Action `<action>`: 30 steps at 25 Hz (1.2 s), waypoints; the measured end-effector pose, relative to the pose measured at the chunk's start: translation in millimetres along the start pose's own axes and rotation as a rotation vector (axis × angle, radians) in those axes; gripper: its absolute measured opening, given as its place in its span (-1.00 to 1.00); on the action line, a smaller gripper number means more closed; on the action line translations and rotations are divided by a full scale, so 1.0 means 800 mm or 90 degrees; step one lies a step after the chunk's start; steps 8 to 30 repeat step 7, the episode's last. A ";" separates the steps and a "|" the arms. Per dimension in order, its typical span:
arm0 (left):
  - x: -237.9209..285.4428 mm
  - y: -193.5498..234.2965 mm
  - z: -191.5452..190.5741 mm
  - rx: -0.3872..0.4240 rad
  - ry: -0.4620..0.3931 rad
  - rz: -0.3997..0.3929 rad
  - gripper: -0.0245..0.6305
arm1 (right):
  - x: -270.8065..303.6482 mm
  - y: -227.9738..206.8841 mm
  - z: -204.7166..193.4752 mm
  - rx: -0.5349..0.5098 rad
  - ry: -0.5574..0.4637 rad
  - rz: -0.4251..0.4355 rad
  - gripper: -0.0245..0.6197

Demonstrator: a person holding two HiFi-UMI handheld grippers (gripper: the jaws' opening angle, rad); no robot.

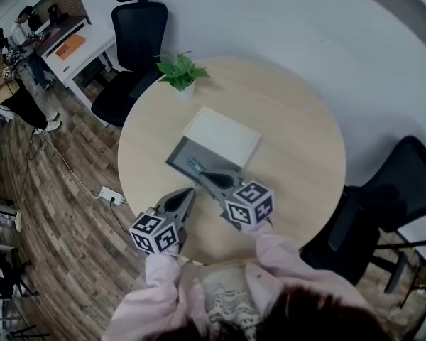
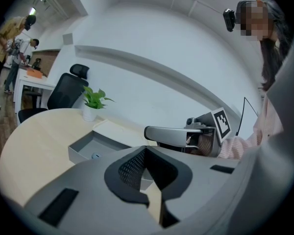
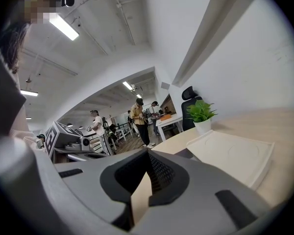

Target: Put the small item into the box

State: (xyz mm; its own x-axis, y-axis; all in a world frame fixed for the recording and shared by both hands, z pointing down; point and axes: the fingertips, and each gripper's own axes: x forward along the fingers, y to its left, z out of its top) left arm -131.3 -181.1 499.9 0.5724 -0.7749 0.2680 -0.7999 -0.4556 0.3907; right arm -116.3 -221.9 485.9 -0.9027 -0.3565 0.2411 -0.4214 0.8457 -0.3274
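Observation:
An open grey box (image 1: 181,155) lies in the middle of the round table, and its white lid (image 1: 221,137) rests against its far side. A small bluish item (image 1: 194,165) lies inside the box, also seen in the left gripper view as the item (image 2: 94,155) on the floor of the box (image 2: 78,151). My right gripper (image 1: 202,175) hangs over the box's near edge, shut and empty. My left gripper (image 1: 190,190) is just short of the box, to the left, jaws together with nothing in them. The lid (image 3: 230,155) shows in the right gripper view.
A small potted plant (image 1: 181,73) stands at the table's far edge. Black office chairs (image 1: 135,41) stand behind the table and at the right chair (image 1: 390,212). People work at a desk (image 1: 64,45) far left. A power strip (image 1: 110,195) lies on the wooden floor.

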 end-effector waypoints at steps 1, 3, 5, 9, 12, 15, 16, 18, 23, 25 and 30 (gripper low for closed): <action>0.000 0.000 0.000 0.001 0.000 0.000 -0.90 | 0.000 0.000 0.000 -0.001 -0.001 0.001 -0.93; 0.000 -0.001 0.000 0.002 0.000 0.000 -0.90 | -0.001 0.001 0.001 -0.002 -0.002 0.004 -0.93; 0.000 -0.002 0.000 0.002 0.000 0.001 -0.90 | -0.003 0.002 0.001 -0.003 -0.003 0.005 -0.93; 0.000 -0.003 0.000 0.003 0.000 0.001 -0.90 | -0.004 0.002 0.002 -0.003 -0.005 0.007 -0.93; 0.000 -0.003 0.000 0.003 0.000 0.001 -0.90 | -0.004 0.002 0.002 -0.003 -0.005 0.007 -0.93; 0.000 -0.003 0.000 0.003 0.000 0.001 -0.90 | -0.004 0.002 0.002 -0.003 -0.005 0.007 -0.93; 0.000 -0.003 0.000 0.003 0.000 0.001 -0.90 | -0.004 0.002 0.002 -0.003 -0.005 0.007 -0.93; 0.000 -0.003 0.000 0.003 0.000 0.001 -0.90 | -0.004 0.002 0.002 -0.003 -0.005 0.007 -0.93; 0.000 -0.003 0.000 0.003 0.000 0.001 -0.90 | -0.004 0.002 0.002 -0.003 -0.005 0.007 -0.93; 0.000 -0.003 0.000 0.003 0.000 0.001 -0.90 | -0.004 0.002 0.002 -0.003 -0.005 0.007 -0.93; 0.000 -0.003 0.000 0.003 0.000 0.001 -0.90 | -0.004 0.002 0.002 -0.003 -0.005 0.007 -0.93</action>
